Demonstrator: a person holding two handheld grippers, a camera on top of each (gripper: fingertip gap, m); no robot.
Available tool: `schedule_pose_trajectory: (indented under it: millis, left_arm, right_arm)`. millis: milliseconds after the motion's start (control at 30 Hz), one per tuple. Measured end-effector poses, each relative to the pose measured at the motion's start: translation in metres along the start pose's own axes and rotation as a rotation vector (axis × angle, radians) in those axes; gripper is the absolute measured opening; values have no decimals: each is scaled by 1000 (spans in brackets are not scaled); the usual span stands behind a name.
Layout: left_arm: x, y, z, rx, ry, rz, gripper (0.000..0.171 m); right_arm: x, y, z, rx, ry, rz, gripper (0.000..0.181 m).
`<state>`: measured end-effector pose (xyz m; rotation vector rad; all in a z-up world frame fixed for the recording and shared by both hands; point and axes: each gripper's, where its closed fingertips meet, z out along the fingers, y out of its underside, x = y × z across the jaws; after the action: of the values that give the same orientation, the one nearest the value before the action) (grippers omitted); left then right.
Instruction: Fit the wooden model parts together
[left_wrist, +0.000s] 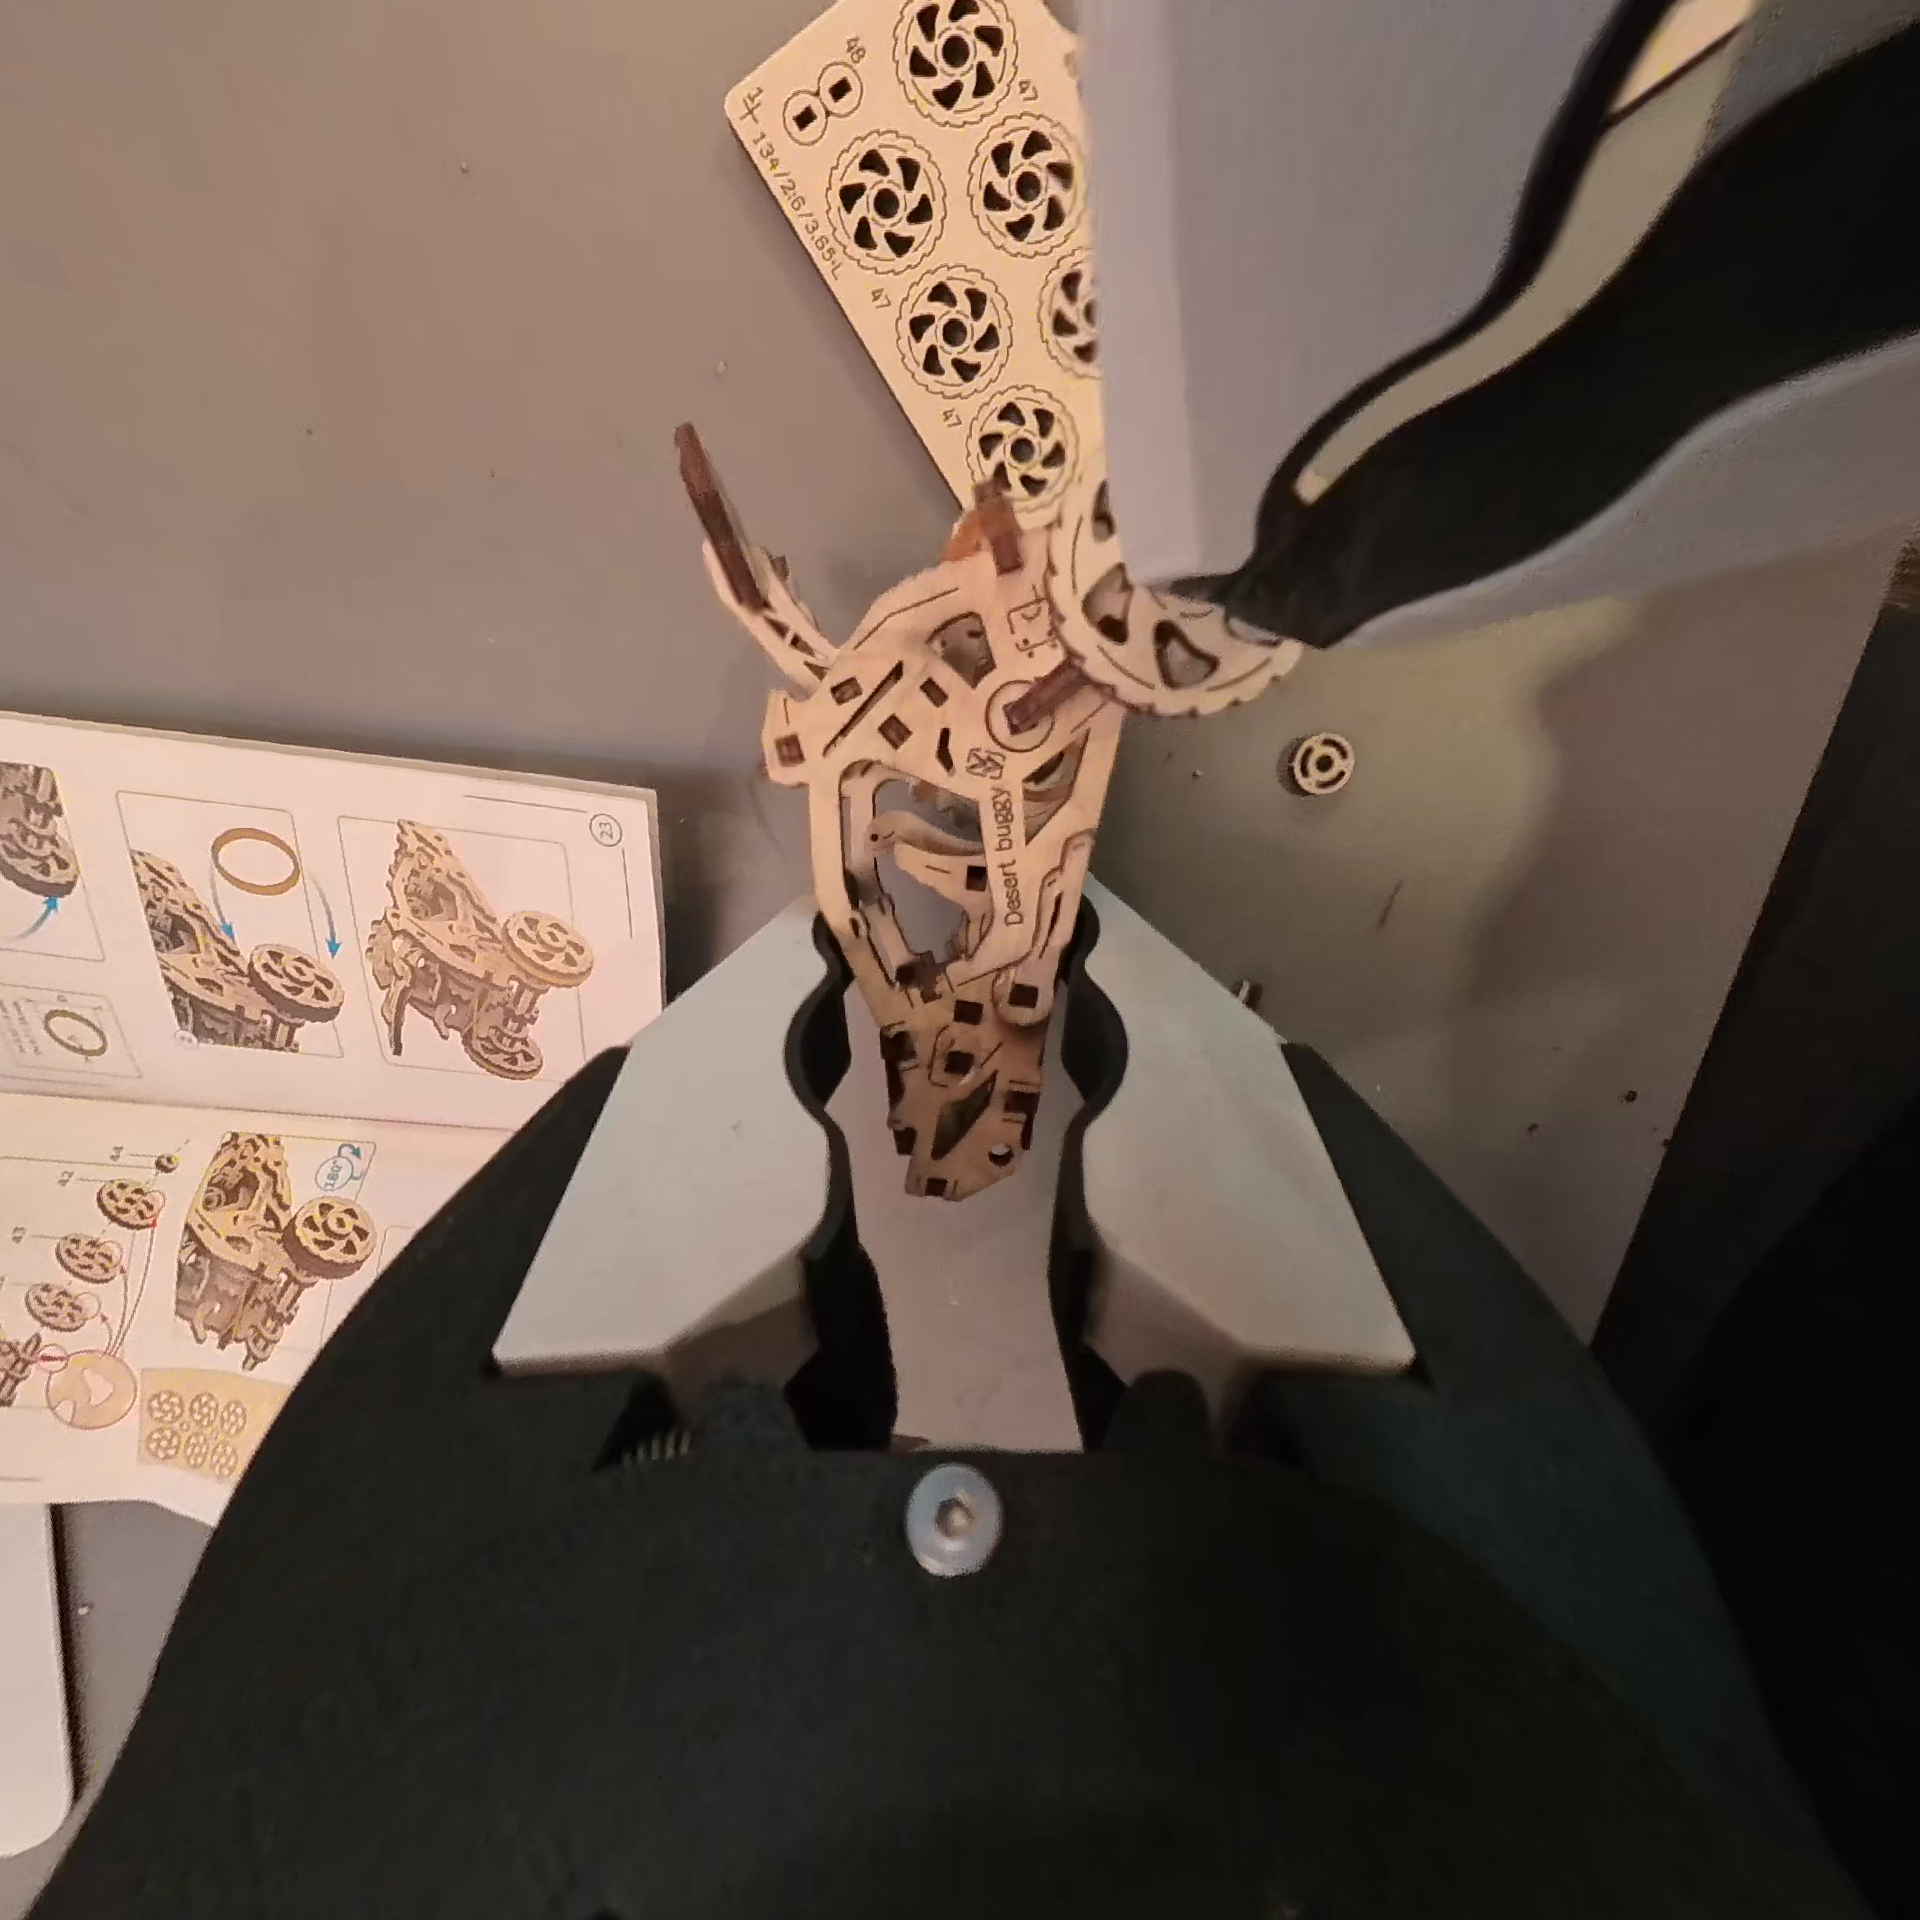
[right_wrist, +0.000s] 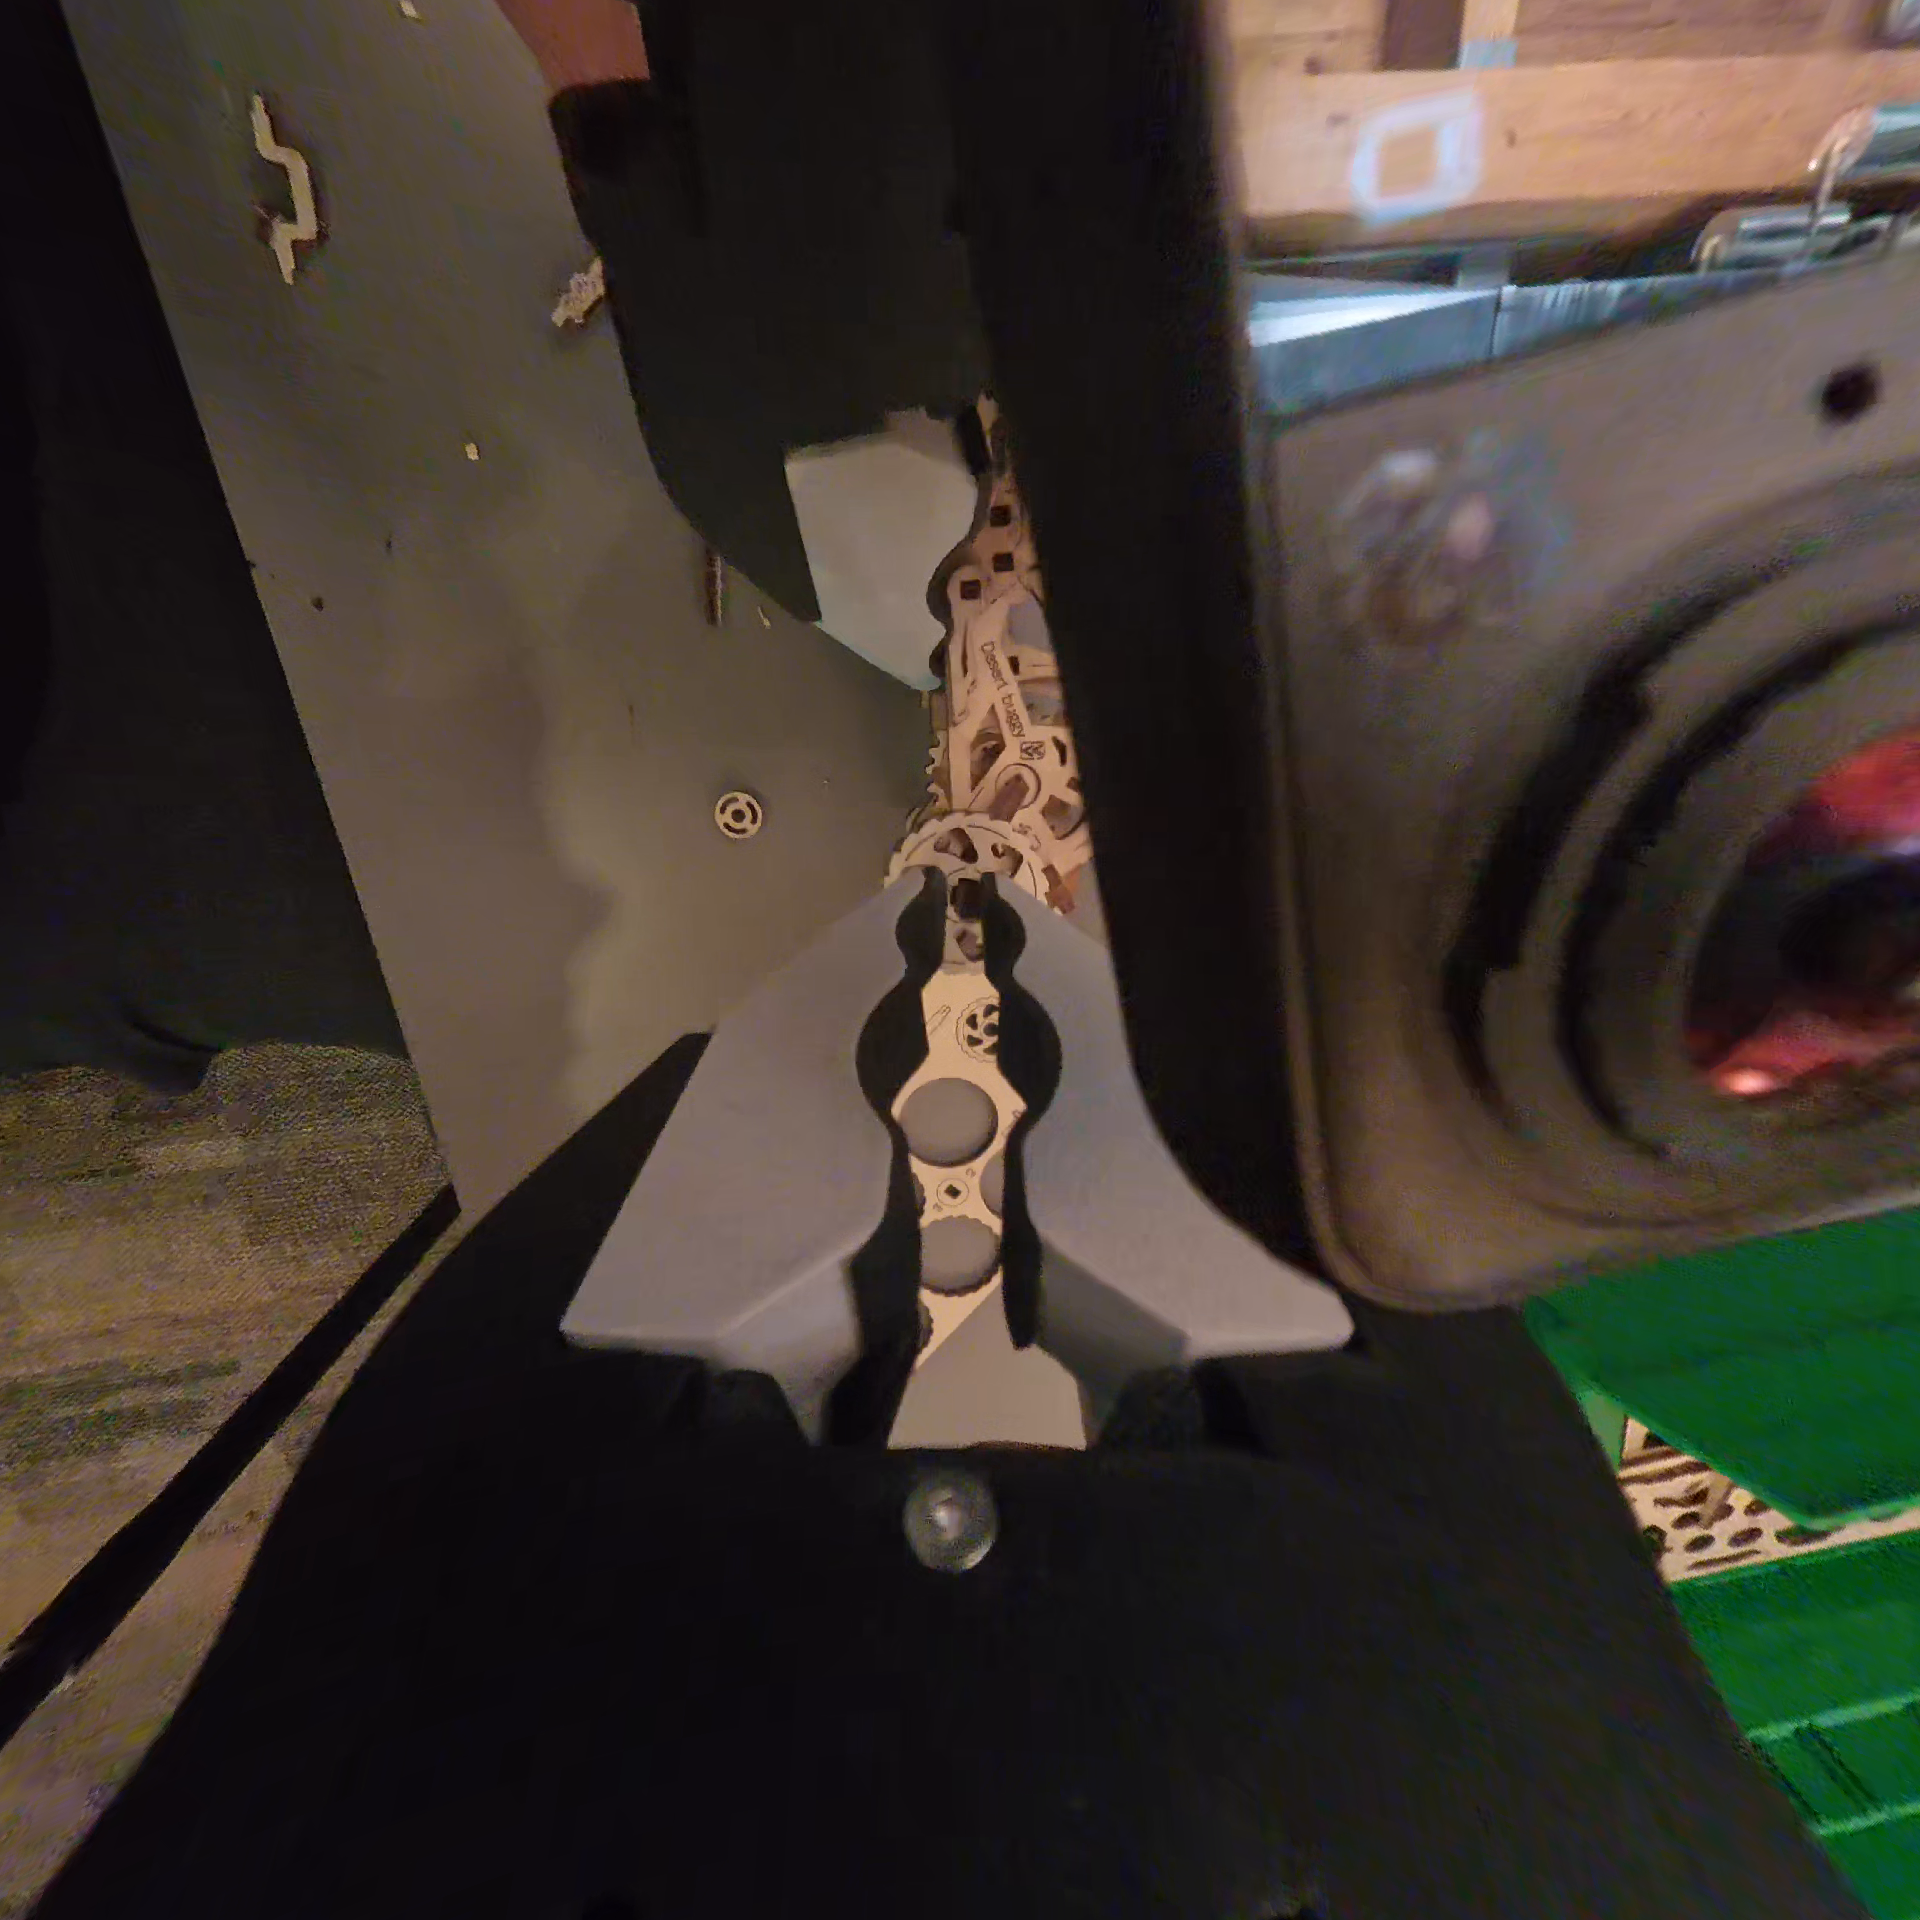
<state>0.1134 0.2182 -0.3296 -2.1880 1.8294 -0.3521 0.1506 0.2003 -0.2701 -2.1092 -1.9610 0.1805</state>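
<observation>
My left gripper (left_wrist: 951, 935) is shut on the lower end of the wooden buggy model (left_wrist: 935, 821) and holds it upright above the grey table. A dark axle peg (left_wrist: 1047, 707) sticks out of its side. My right gripper (left_wrist: 1231, 618) comes in from the upper right, shut on a wooden spoked wheel (left_wrist: 1174, 655) that sits just beside the peg. In the right wrist view my right gripper (right_wrist: 966, 888) pinches the wheel (right_wrist: 966, 847) at its tips, with the model (right_wrist: 1003, 675) and a left gripper finger (right_wrist: 883, 540) just beyond.
A wooden sheet of uncut wheels (left_wrist: 935, 208) lies on the table behind the model. An open instruction booklet (left_wrist: 312, 935) lies at the left. A small wooden ring (left_wrist: 1317, 764) lies at the right. Green boxes (right_wrist: 1766, 1403) stand at the lower right. The tips of one gripper are about 8 cm away from the tips of the other.
</observation>
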Motion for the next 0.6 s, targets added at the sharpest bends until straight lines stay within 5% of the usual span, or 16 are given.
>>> schedule_pose_trajectory:
  millis: [600]
  left_arm:
    - [-1,3,2,12,32,-16,35]
  right_arm:
    - [0,-4,0,36,-22,16,5]
